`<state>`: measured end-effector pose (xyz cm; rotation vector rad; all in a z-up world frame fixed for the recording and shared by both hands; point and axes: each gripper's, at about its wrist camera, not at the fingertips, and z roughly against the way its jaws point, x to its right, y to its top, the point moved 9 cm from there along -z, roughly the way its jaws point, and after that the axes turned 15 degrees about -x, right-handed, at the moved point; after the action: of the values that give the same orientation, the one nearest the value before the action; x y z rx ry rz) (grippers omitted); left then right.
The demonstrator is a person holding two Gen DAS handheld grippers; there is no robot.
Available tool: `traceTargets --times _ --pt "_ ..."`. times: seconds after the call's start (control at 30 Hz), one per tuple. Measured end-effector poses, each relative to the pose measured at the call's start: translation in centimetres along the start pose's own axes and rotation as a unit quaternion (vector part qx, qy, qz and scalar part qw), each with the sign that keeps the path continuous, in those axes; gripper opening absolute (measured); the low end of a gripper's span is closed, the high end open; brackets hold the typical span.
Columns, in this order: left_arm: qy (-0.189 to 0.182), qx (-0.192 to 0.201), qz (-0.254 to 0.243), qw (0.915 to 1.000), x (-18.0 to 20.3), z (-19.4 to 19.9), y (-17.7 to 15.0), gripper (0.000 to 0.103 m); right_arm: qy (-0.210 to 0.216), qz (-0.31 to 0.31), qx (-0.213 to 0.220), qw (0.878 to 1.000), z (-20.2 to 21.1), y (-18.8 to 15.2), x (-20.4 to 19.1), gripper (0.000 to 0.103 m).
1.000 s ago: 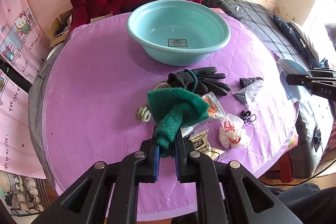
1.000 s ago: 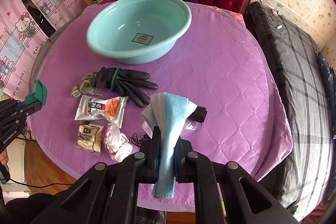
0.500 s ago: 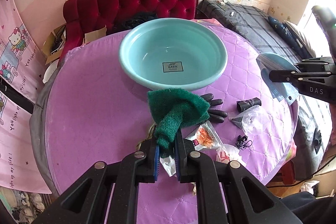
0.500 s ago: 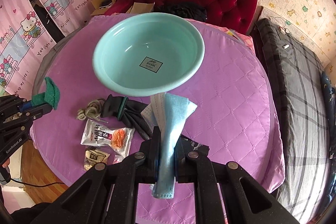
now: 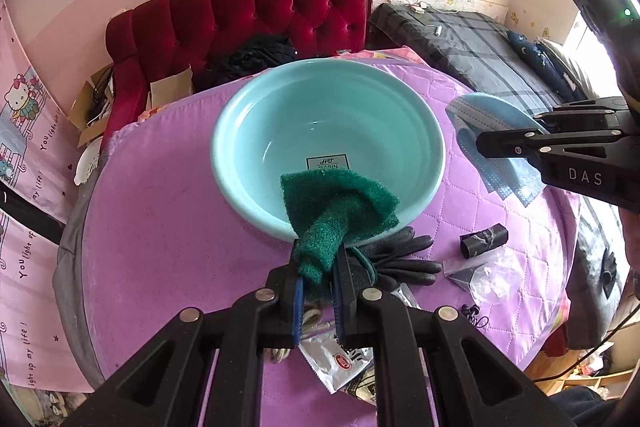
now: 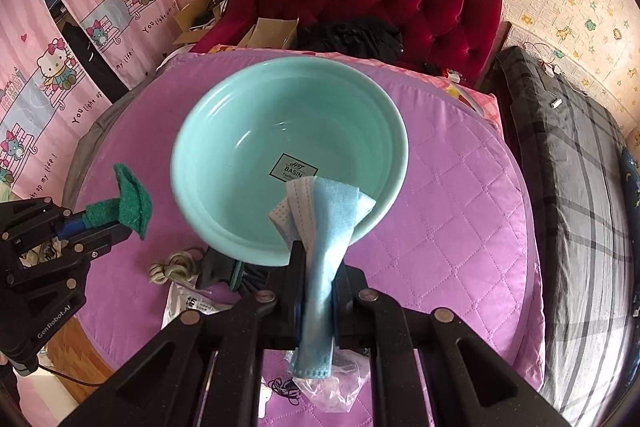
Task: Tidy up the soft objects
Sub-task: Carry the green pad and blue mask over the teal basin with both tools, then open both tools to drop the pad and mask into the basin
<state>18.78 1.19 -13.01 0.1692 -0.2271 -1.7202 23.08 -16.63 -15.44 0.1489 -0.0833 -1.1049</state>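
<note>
My left gripper (image 5: 320, 263) is shut on a green scouring pad (image 5: 340, 203), which hangs over the near rim of a teal basin (image 5: 224, 163). My right gripper (image 6: 316, 259) is shut on a light blue face mask (image 6: 328, 211), also above the basin's (image 6: 188, 187) near rim. In the left wrist view the right gripper (image 5: 484, 143) and the mask (image 5: 492, 135) hang to the right of the basin. In the right wrist view the left gripper (image 6: 100, 223) and the pad (image 6: 132, 201) are to its left. The basin holds nothing.
Black gloves (image 5: 396, 259), a rope coil (image 6: 172, 267), snack packets (image 5: 340, 359), a black roll (image 5: 484, 241) and a clear plastic bag (image 5: 488, 275) lie on the purple quilted table (image 5: 160, 227) below the grippers. A red sofa (image 5: 240, 11) and a bed (image 5: 480, 47) stand beyond.
Both grippers have moved forward over the table toward the basin, each carrying its thing. The pad and the mask now overlap the basin's near rim.
</note>
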Motion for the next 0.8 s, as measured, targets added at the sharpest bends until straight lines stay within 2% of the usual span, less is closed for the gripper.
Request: traceTargets --times 0.4,0.8 --pt "-0.007 -0.001 -0.001 1.0000 -0.3 -2.8 4.9 0.012 0.025 -0.013 0.000 1.000 -2.6 4.9 -0.3 0.012" --pt "-0.007 -0.015 0.002 0.9999 -0.9 -7.1 7.9 0.012 0.031 -0.026 -0.006 0.999 -6.6 8.6 0.5 0.012"
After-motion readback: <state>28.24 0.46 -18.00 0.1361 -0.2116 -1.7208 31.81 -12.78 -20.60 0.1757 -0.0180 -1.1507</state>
